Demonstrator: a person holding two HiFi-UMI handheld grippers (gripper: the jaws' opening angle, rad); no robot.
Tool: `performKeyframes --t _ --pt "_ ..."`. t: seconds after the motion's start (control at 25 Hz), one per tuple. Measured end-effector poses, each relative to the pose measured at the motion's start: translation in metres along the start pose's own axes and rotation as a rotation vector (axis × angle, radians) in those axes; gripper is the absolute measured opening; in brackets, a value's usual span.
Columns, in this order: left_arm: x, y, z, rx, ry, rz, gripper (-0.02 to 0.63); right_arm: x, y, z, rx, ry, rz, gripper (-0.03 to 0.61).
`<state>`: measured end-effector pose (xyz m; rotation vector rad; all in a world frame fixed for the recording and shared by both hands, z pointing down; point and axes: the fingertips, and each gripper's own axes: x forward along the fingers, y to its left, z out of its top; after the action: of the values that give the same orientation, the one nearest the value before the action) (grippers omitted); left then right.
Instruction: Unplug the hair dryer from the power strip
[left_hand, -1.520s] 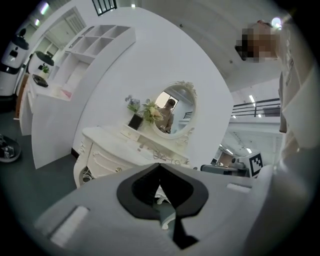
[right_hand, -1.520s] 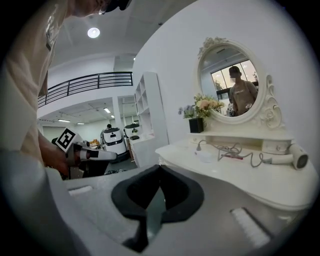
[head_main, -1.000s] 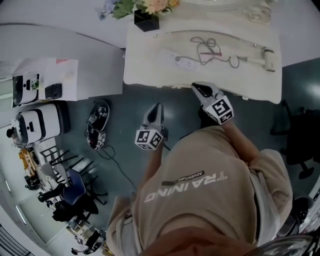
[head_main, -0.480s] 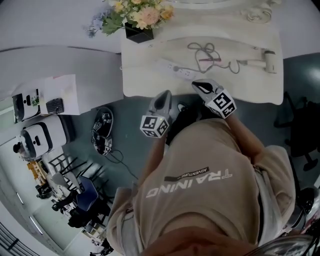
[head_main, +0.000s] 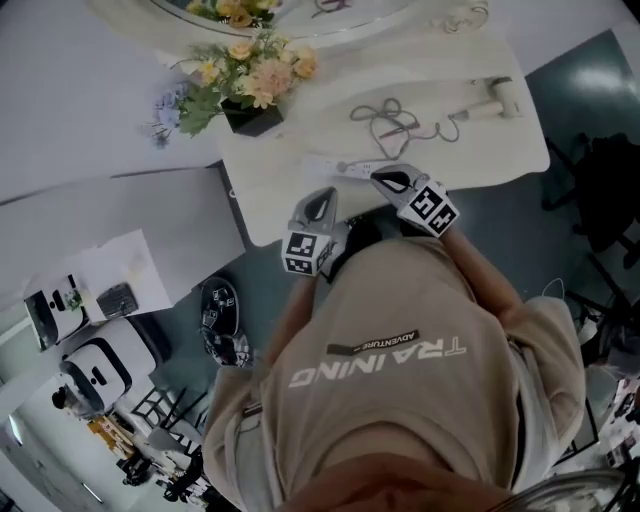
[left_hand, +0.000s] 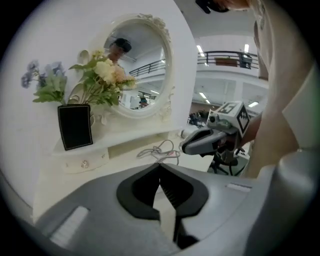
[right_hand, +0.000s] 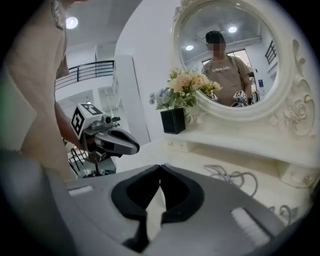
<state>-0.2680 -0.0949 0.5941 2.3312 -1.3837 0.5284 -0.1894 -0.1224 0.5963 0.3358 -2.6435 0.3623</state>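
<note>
**Head view, from above.** A cream dressing table (head_main: 500, 150) stands against a white wall, with an oval mirror (head_main: 290, 12) in a carved frame at its back. At the table's left rear, a black pot (head_main: 250, 117) holds yellow, peach and lilac flowers (head_main: 245, 72). To the left, a lower grey surface carries sheets of paper (head_main: 95, 285). A dark device (head_main: 222, 320) lies on the green floor beside it. A black office chair (head_main: 610, 170) stands to the right of the table. The wearer's beige shirt (head_main: 400, 380) fills the lower part of the frame.

**Grippers.** The left gripper (head_main: 325, 195) hangs at the table's front edge. The right gripper (head_main: 380, 178) is over the tabletop, its tip just beside the power strip (head_main: 345, 168), with only bare tabletop between the two. Each gripper's own view shows its jaws pressed together at the tips, pinching nothing.

**Task object.** The hair dryer (head_main: 495, 95) is white and lies on its side at the table's right rear, well apart from both grippers. Its grey cord (head_main: 392, 118), with one reddish strand, runs in loose tangled loops across the middle of the top. The loops lie between the dryer and the white power strip, which sits near the front edge. The plug is too small to tell whether it is seated.
</note>
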Motion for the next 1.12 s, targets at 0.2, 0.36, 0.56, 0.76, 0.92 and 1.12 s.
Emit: performKeyframes --t 0.2,0.36,0.56,0.76,0.92,1.12 --pt "0.021 0.012 -0.003 0.108 0.040 -0.112 0.000 0.006 -0.009 -0.012 0.020 0.076 -0.093 0.003" --pt "0.029 0.014 -0.005 0.174 0.057 -0.191 0.002 0.011 -0.011 -0.021 0.142 0.071 -0.194 0.003" --pt "0.050 0.011 -0.019 0.208 0.125 -0.264 0.005 0.014 -0.018 -0.026 0.189 0.083 -0.283 0.003" --pt "0.063 0.015 -0.026 0.291 0.197 -0.231 0.138 0.027 -0.005 -0.041 0.149 0.164 -0.243 0.003" --pt "0.073 0.012 -0.035 0.301 0.253 -0.244 0.138 0.028 -0.001 -0.044 0.155 0.176 -0.201 0.003" --pt "0.082 0.014 -0.040 0.342 0.302 -0.226 0.138 0.030 -0.006 -0.055 0.143 0.211 -0.167 0.003"
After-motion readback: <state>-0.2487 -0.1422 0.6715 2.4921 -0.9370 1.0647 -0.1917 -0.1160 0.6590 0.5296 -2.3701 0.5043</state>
